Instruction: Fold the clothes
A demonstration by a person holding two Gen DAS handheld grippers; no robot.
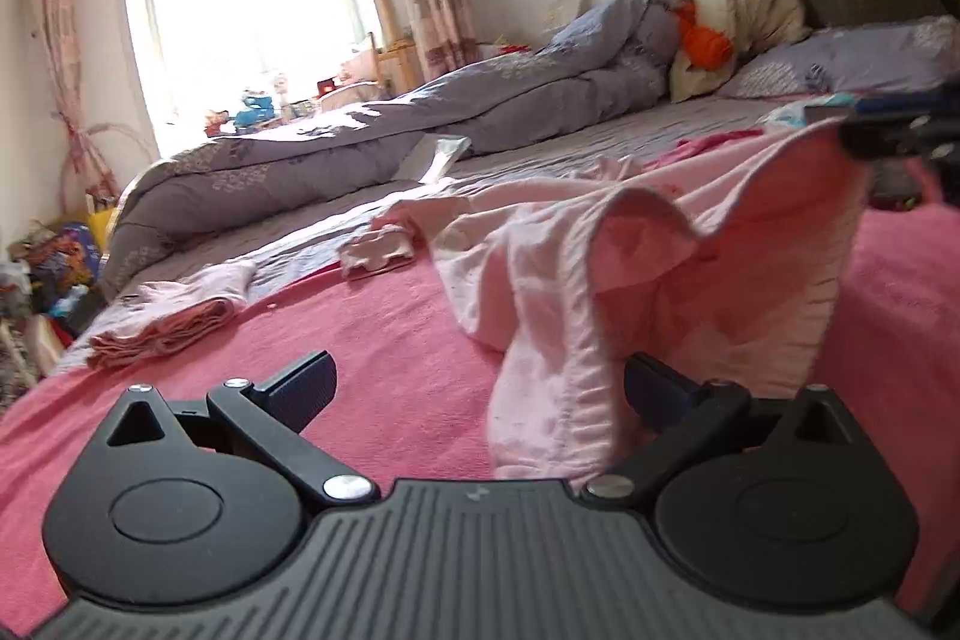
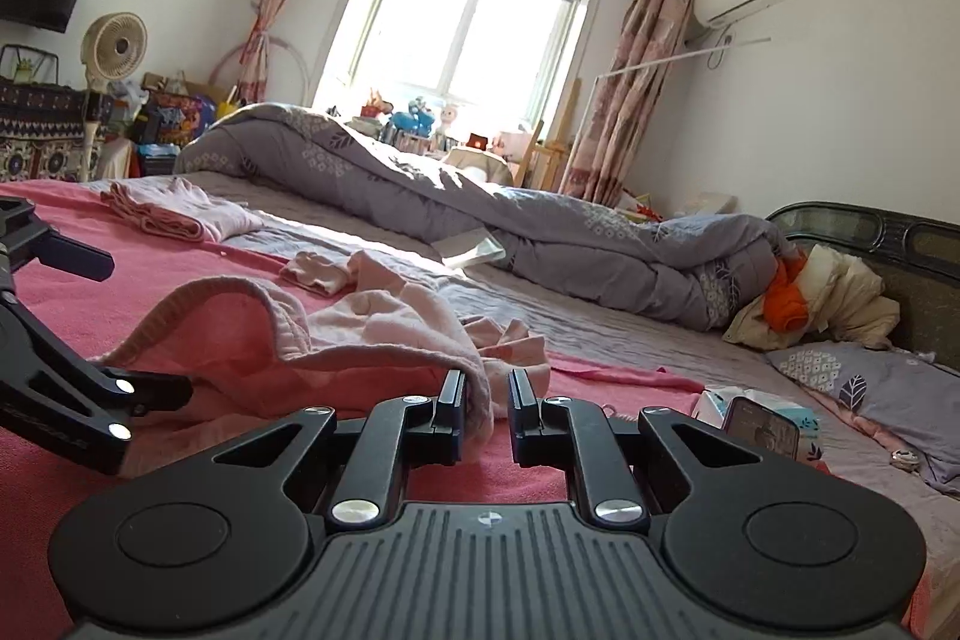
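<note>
A light pink garment [image 1: 690, 274] lies rumpled on the pink blanket [image 1: 390, 370], its ribbed hem raised in a fold. My left gripper [image 1: 474, 388] is open wide; a fold of the hem hangs between its fingers, against the right one. In the right wrist view the same garment [image 2: 360, 340] lies ahead. My right gripper [image 2: 487, 400] has its jaws narrowly apart, with the garment's edge at the left finger [image 2: 451, 400]. The left gripper [image 2: 78, 340] shows at the left edge there. The right gripper's tip [image 1: 900, 124] shows in the left wrist view at the garment's raised corner.
Folded pink clothes [image 1: 168, 322] lie at the blanket's far left, small pink pieces [image 1: 378, 250] beyond. A rolled purple duvet [image 2: 480, 214] runs along the bed. A phone [image 2: 762, 427] and tissue pack lie right, pillows [image 2: 864, 382] and headboard [image 2: 888, 244] behind.
</note>
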